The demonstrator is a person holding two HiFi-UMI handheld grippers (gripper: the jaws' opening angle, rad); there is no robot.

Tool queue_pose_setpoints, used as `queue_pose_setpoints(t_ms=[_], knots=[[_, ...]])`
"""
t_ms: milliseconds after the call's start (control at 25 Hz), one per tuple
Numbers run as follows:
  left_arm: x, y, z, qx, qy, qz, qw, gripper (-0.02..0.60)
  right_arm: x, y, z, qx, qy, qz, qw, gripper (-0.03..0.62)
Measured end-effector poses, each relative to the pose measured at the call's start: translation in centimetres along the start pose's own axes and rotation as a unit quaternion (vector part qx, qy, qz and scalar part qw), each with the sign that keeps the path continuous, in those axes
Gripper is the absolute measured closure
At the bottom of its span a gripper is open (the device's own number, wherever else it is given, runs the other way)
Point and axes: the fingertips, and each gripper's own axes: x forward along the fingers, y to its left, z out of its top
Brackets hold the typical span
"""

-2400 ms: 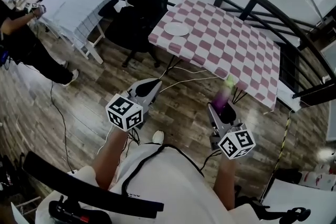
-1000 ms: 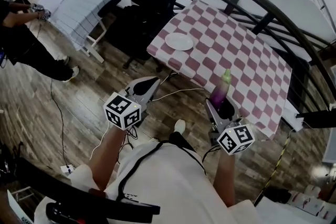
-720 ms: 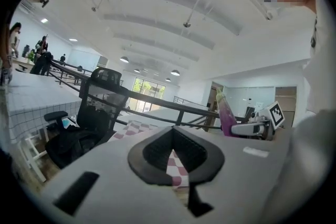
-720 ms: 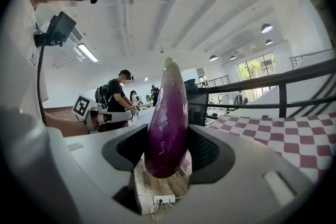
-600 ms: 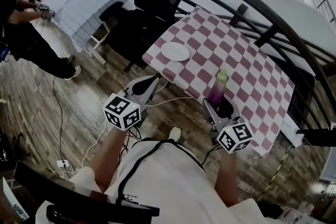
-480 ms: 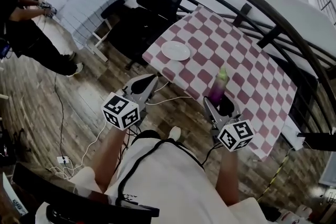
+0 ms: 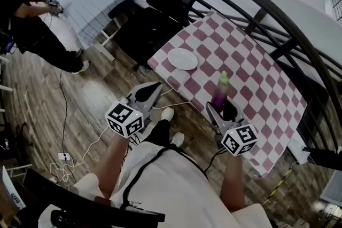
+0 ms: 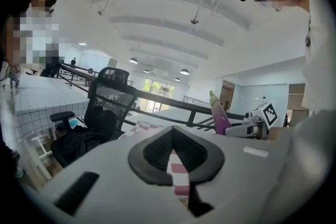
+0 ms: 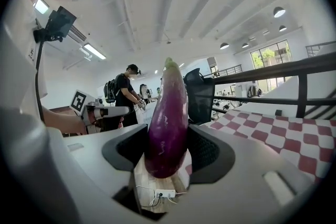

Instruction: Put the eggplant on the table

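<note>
A purple eggplant (image 7: 219, 94) with a green stem stands upright in my right gripper (image 7: 222, 109), which is shut on its lower end. In the right gripper view the eggplant (image 9: 167, 118) fills the gap between the jaws of the right gripper (image 9: 168, 153). It hangs over the near edge of the table with the pink and white checked cloth (image 7: 251, 56). My left gripper (image 7: 148, 91) is shut and holds nothing, out over the floor left of the table. The left gripper view shows the eggplant (image 8: 219, 115) at the right.
A white plate (image 7: 182, 59) lies near the table's left corner. A black office chair (image 7: 165, 2) stands behind the table's left side, with a curved black railing (image 7: 278, 18) beyond it. Cables trail on the wooden floor (image 7: 101, 93). A person (image 7: 32, 24) stands at the far left.
The view has come closer to the checked table. Both grippers advanced with it, and the eggplant went from over the floor to over the table's near edge.
</note>
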Motion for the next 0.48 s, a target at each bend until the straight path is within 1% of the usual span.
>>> queue_pose_setpoints(t_ms=[120, 200, 360, 480], knots=[[1.4, 1.4, 0.1, 0.006, 0.007, -0.001, 1.0, 0.575, 2.2, -1.1, 0.1, -0.009, 0.014, -0.001, 1.0, 0.35], [2.5, 2.2, -0.1, 0.007, 0.016, -0.008, 0.9998, 0.575, 3.6, -1.9, -0.2, -0.017, 0.031, -0.006, 0.999, 0.349], [5.0, 4.5, 0.4, 0.001, 0.026, -0.027, 0.9993, 0.575, 6.7, -3.5, -0.5, -0.048, 0.073, -0.018, 0.996, 0.349], [6.8, 6.8, 0.2, 0.001, 0.033, -0.031, 0.999, 0.575, 10.1, -5.1, -1.9, -0.077, 0.113, -0.021, 0.99, 0.349]])
